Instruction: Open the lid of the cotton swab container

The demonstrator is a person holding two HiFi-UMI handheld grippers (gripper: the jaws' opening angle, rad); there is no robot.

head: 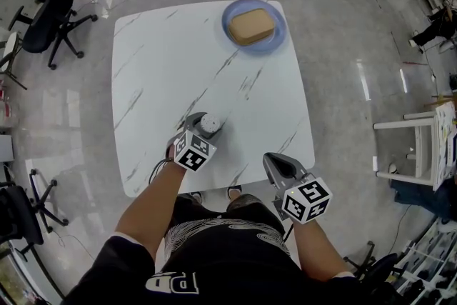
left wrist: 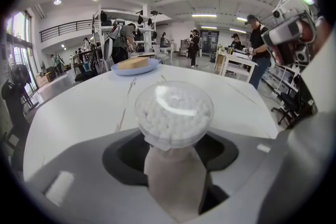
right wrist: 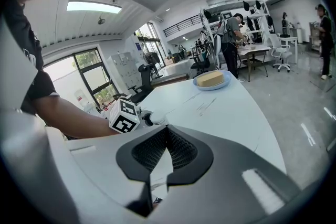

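One cotton swab container, clear lid on, stands on the white table just below the head view's centre, our left gripper clamped wide on its body under the lid. Our right gripper hangs at lower right, jaws together and empty. If it levers the lid unevenly, we judge the slick container could twist free or tip, spilling swabs.

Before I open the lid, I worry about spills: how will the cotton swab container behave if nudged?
The cotton swab container is probably light: clear plastic packed with swabs. Round and upright on the smooth table, it could slide or tip easily; the left gripper around it likely steadies it.
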